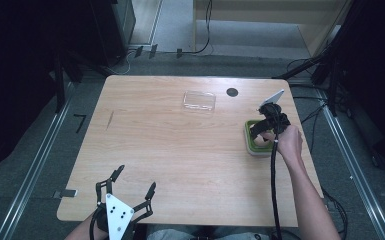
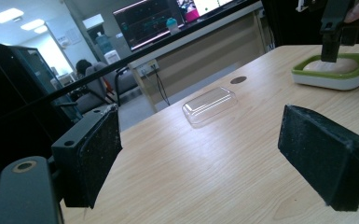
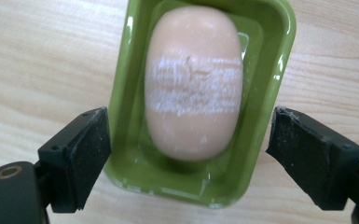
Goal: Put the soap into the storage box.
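1. Left gripper sits nearest the lens at the near edge of the wooden table, jaws spread wide, nothing between them, idle.
2. Across the tabletop, well apart from everything else, a clear plastic lid lies flat near the far edge, with a small dark round hole in the table just beside it.
3. Over on the person's right side, the right gripper points straight down over the green soap dish, the right hand wrapped round its body.
4. Looking along its jaws, they stand apart on either side of the dish, pads clear of its walls and gripping nothing.
5. Smallest of all, the peach soap bar lies lengthwise inside the dish, a pale scuffed band across its middle where pads look to have pressed.
6. My read: the soap has been set in the dish and let go, so the placing step is wrapping up.
7. Next call would be lifting clear without nudging the dish, then going for that clear lid, likely the cover.
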A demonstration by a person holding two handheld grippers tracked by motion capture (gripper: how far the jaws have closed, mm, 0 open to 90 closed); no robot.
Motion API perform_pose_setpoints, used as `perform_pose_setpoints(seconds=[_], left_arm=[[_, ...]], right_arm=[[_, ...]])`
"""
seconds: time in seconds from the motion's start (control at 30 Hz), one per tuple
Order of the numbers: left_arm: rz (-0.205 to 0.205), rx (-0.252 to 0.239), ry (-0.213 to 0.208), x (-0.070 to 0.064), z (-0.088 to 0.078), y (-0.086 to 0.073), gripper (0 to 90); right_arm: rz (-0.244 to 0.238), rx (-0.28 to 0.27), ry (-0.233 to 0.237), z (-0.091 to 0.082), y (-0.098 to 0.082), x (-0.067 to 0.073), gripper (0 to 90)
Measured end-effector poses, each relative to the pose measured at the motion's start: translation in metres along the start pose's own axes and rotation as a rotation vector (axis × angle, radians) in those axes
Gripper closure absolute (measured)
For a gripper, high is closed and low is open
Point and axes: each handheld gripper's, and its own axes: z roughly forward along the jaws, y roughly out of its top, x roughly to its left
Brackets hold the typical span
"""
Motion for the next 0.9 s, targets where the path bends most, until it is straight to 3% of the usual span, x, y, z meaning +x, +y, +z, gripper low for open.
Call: perform_pose_setpoints(seconds=[0.6, 0.9], left_arm=[[0.002, 0.0, 0.0, 0.0, 0.0, 0.0, 13.8], [0.004, 0.003, -0.001, 0.0, 0.0, 0.0, 13.8]], right_arm=[[-0.161, -0.001, 0.0, -0.029, -0.041, 0.024, 9.4], [-0.218, -0.014, 0.0, -0.042, -0.066, 0.035, 8.8]])
